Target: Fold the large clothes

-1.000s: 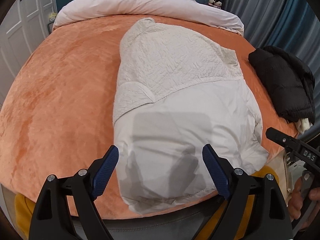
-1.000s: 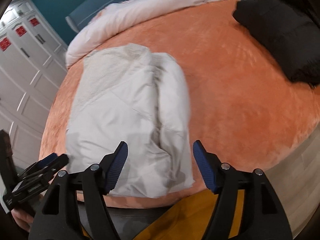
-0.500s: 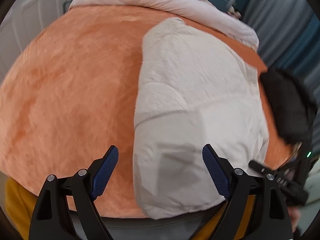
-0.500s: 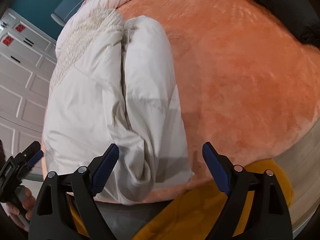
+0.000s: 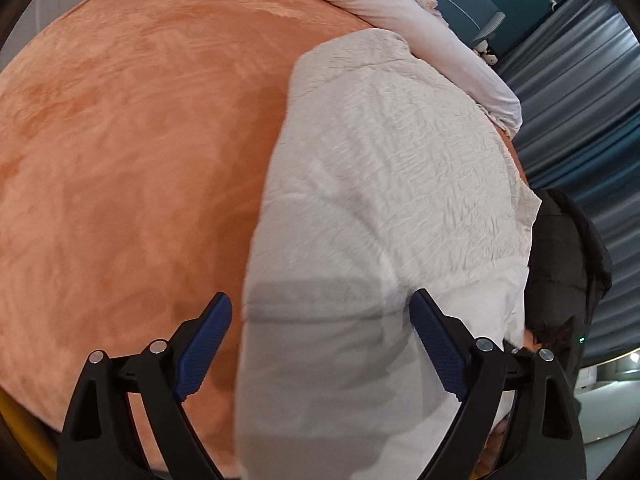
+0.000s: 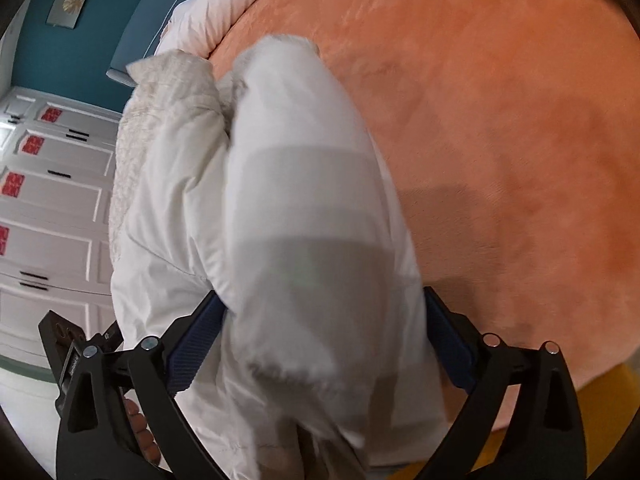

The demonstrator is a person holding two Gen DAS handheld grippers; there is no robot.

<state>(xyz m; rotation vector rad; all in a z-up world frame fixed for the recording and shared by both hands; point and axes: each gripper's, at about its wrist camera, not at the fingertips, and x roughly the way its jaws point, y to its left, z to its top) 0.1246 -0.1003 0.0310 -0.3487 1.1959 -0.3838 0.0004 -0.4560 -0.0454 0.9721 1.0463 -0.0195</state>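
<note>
A large white padded jacket [image 5: 384, 208] lies lengthwise on the orange bed cover [image 5: 120, 152], its sleeves folded in. My left gripper [image 5: 324, 344] is open, its blue pads on either side of the jacket's near left hem, low over it. My right gripper [image 6: 320, 340] is open too and straddles the folded right sleeve [image 6: 304, 208] at the near hem; the cloth fills the gap between the pads. The left gripper's handle [image 6: 76, 360] shows at the lower left of the right wrist view.
A black jacket [image 5: 568, 264] lies on the bed's right side. A pink rolled duvet [image 5: 400, 4] lies across the head of the bed. White wardrobe doors [image 6: 52, 208] stand to the left, grey-blue curtains [image 5: 580, 92] to the right.
Both grippers have moved forward and down onto the jacket's near hem. The jacket now fills the space between the pads of each. Both stay open.
</note>
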